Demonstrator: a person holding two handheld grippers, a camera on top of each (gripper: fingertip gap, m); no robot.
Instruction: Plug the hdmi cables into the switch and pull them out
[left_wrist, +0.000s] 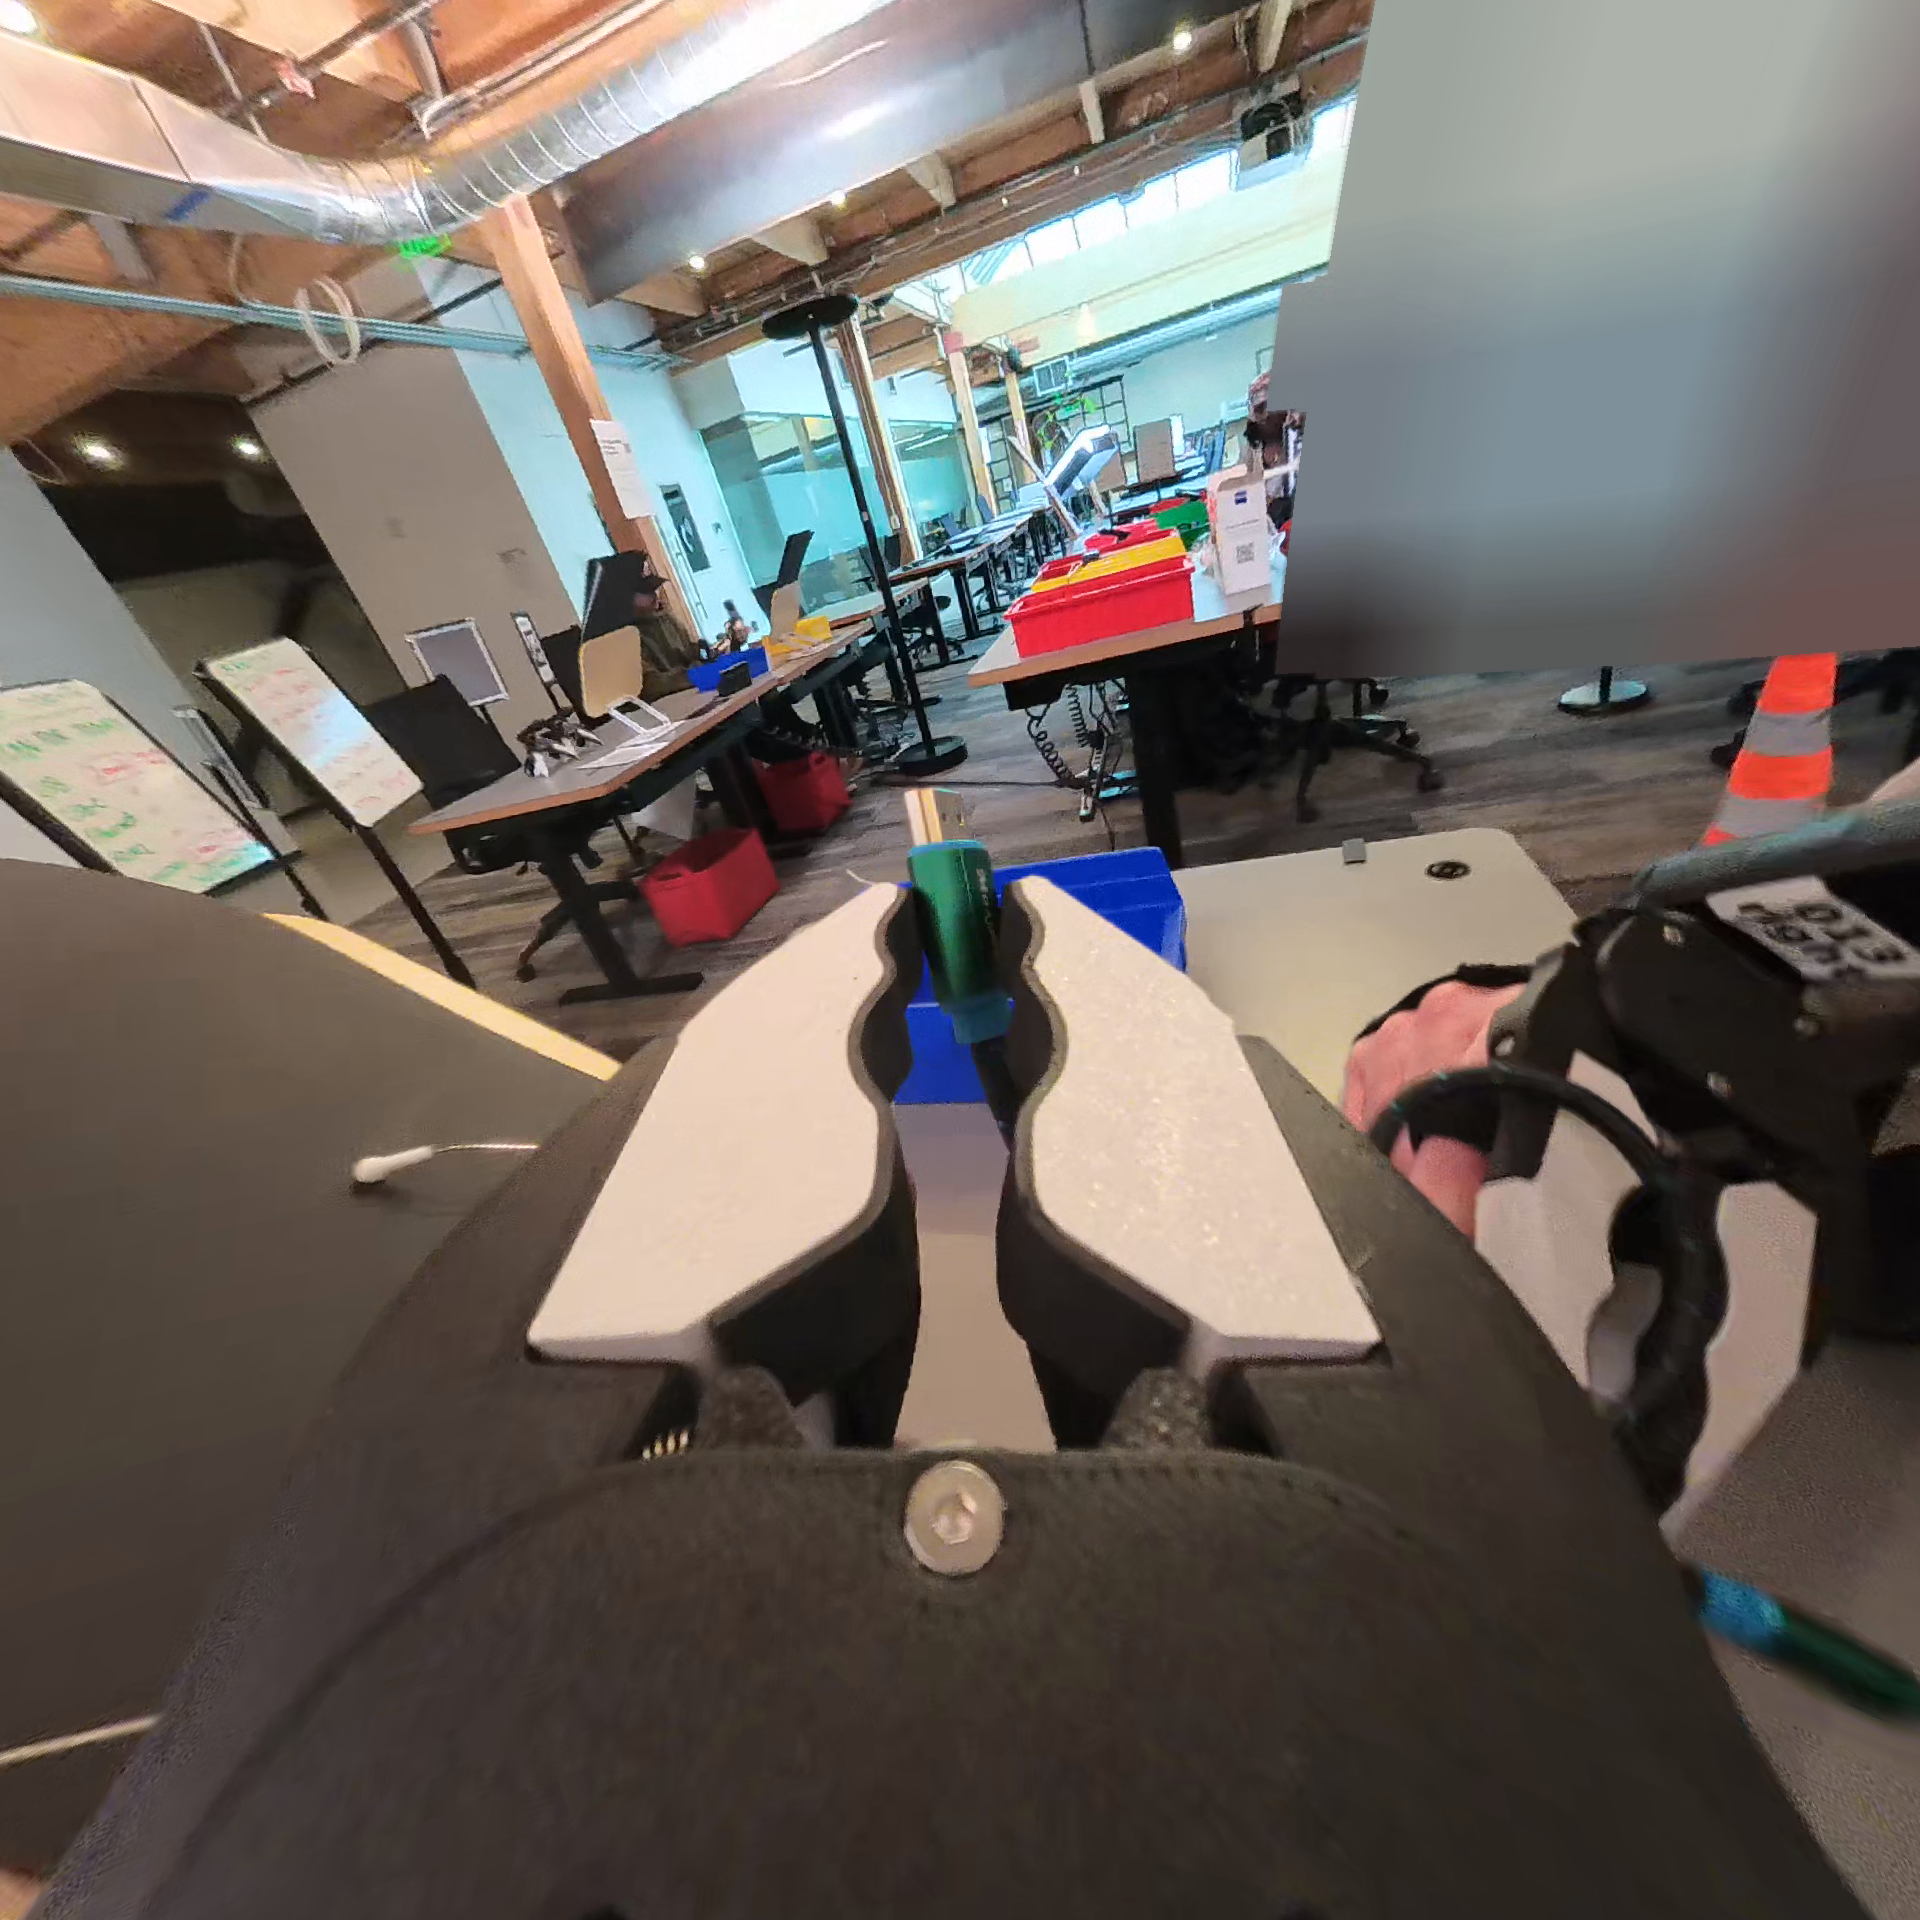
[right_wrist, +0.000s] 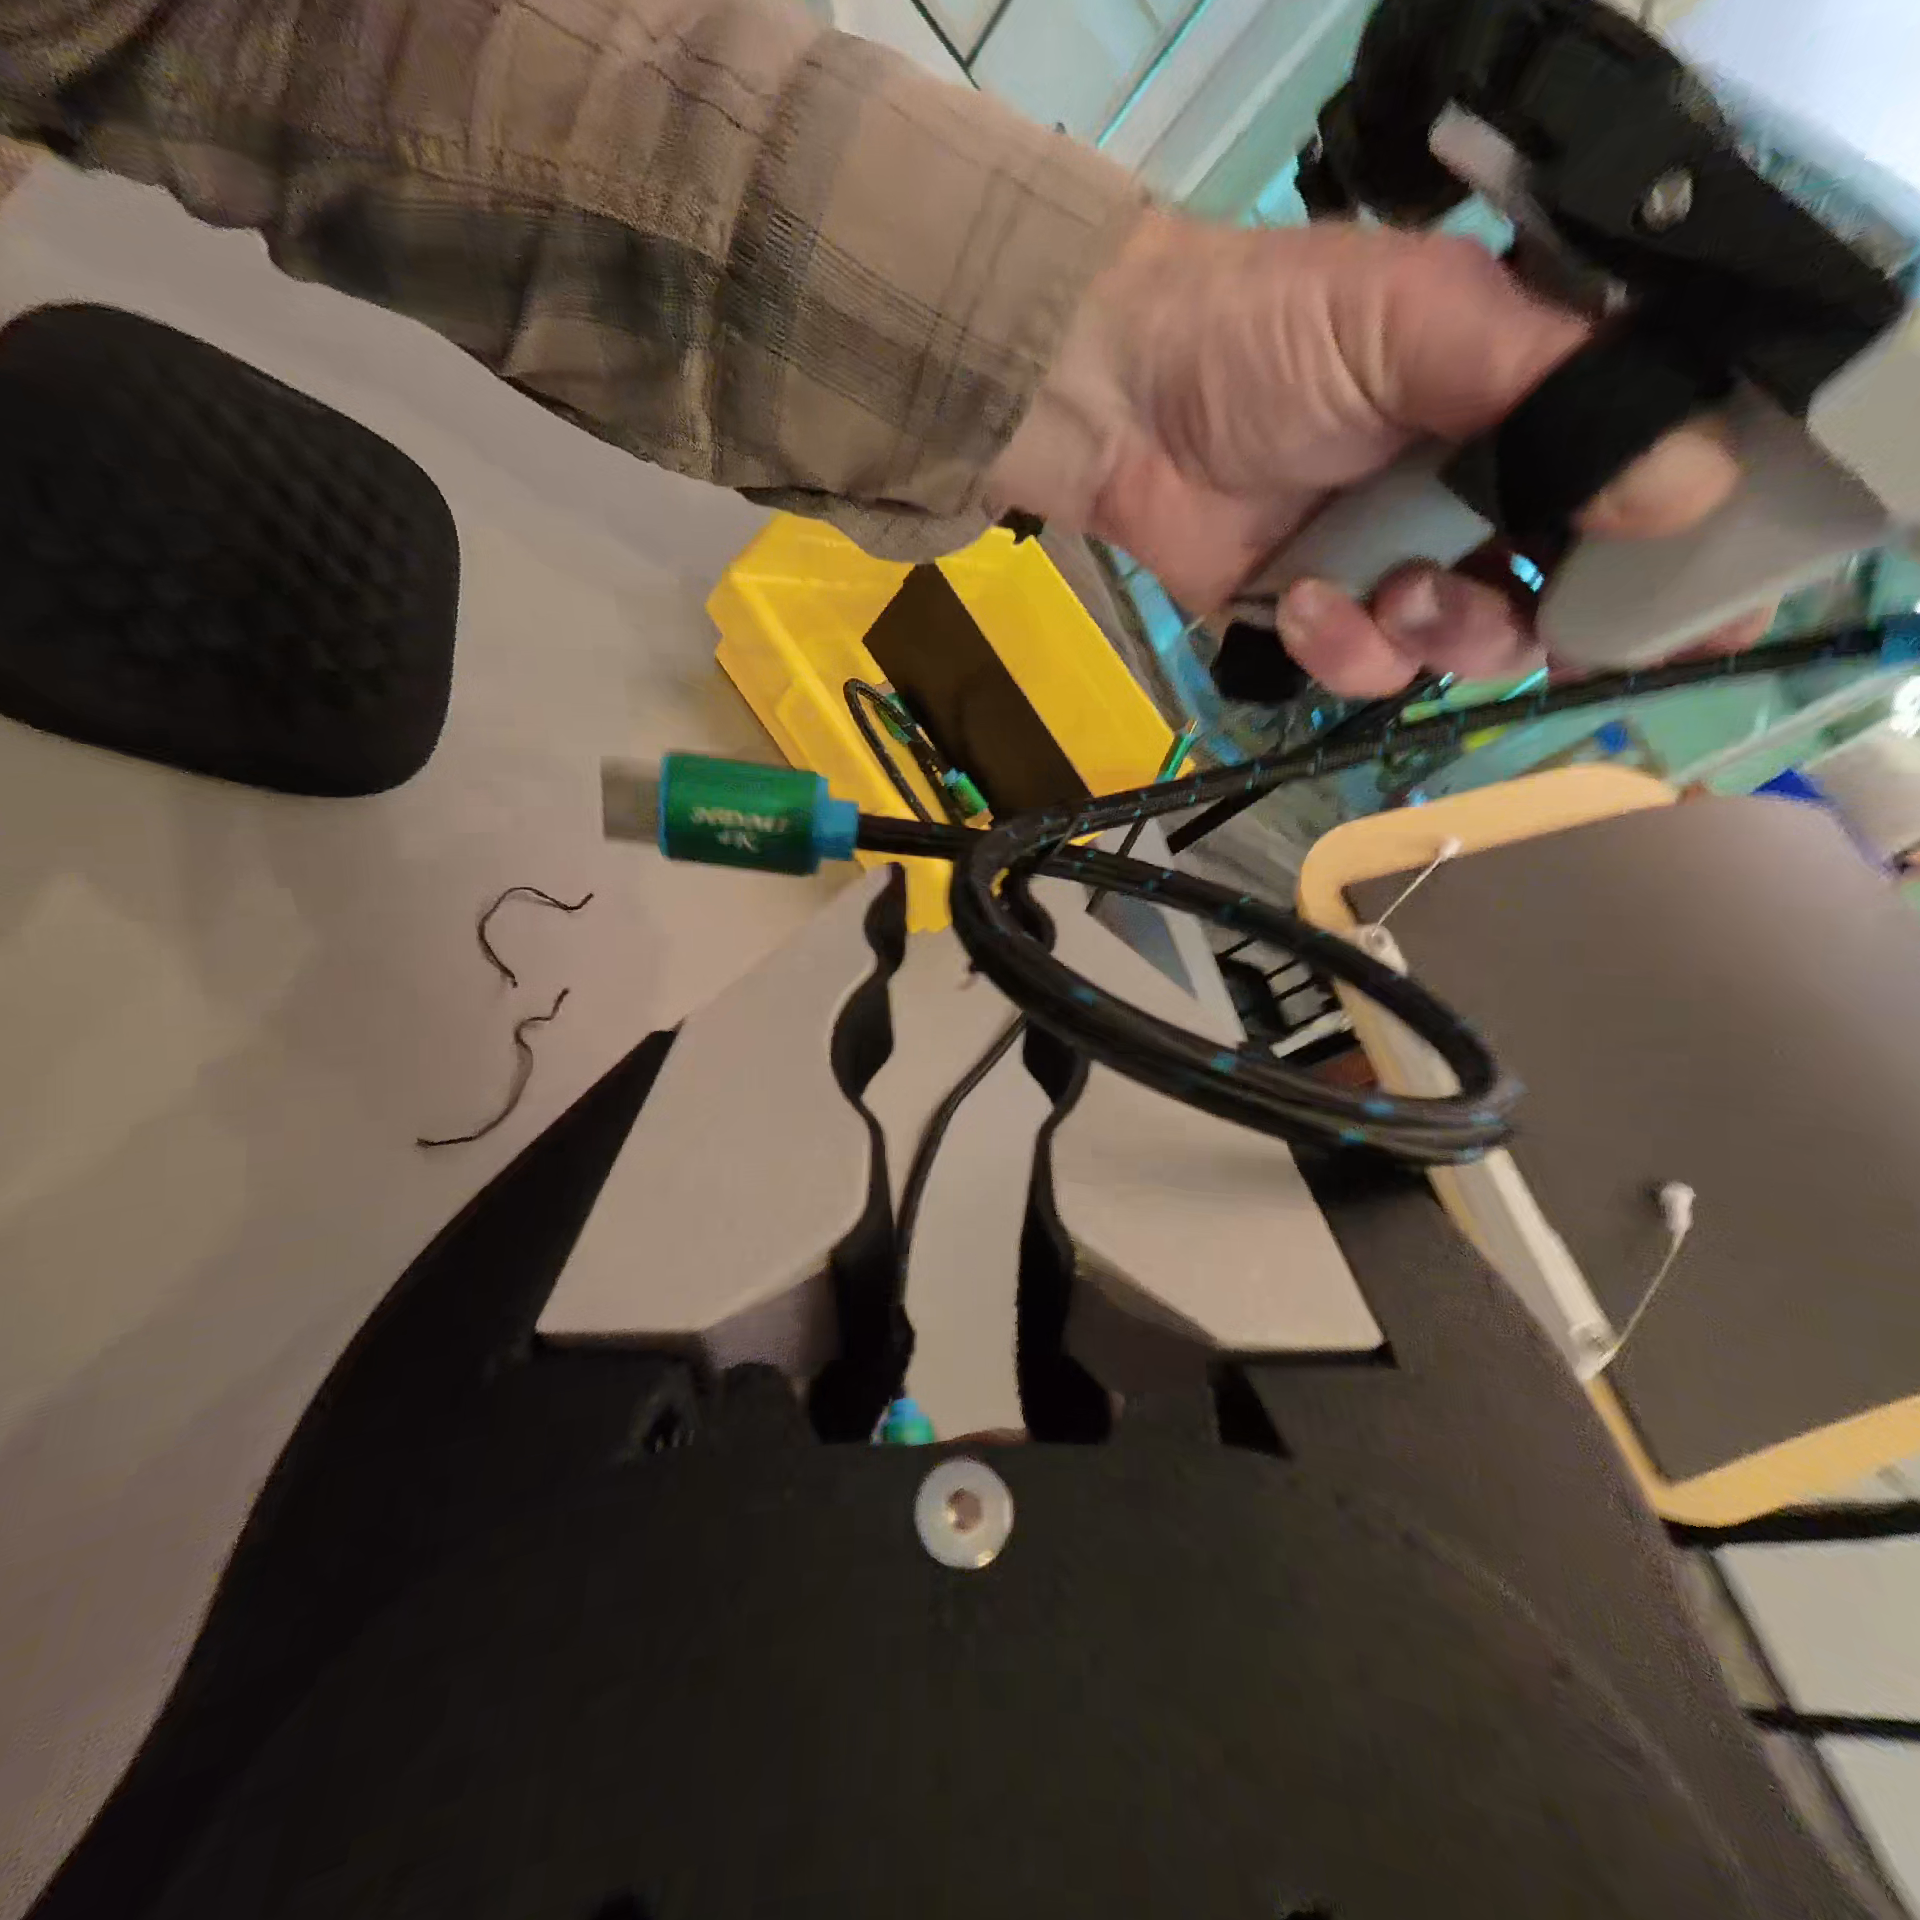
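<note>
In the left wrist view my left gripper (left_wrist: 961, 935) is shut on a green HDMI plug (left_wrist: 951, 925), held up in the air with its metal tip pointing away. In the right wrist view my right gripper (right_wrist: 966, 894) is shut on the black braided HDMI cable (right_wrist: 1226, 1060) just behind another green plug (right_wrist: 743, 810), which sticks out to the left; the cable's coil hangs over the fingertips. A black switch box (right_wrist: 987, 675) sits in a yellow bin (right_wrist: 790, 634) beyond the tips, with a small green plug (right_wrist: 964, 795) at its near side.
A blue bin (left_wrist: 1101, 904) stands on the grey table (left_wrist: 1351, 935) behind my left fingers. A black pad (right_wrist: 208, 540) lies at the left. A black board with a tan rim (right_wrist: 1662, 1091) lies at the right. A hand (right_wrist: 1247, 395) holds the left gripper above the yellow bin.
</note>
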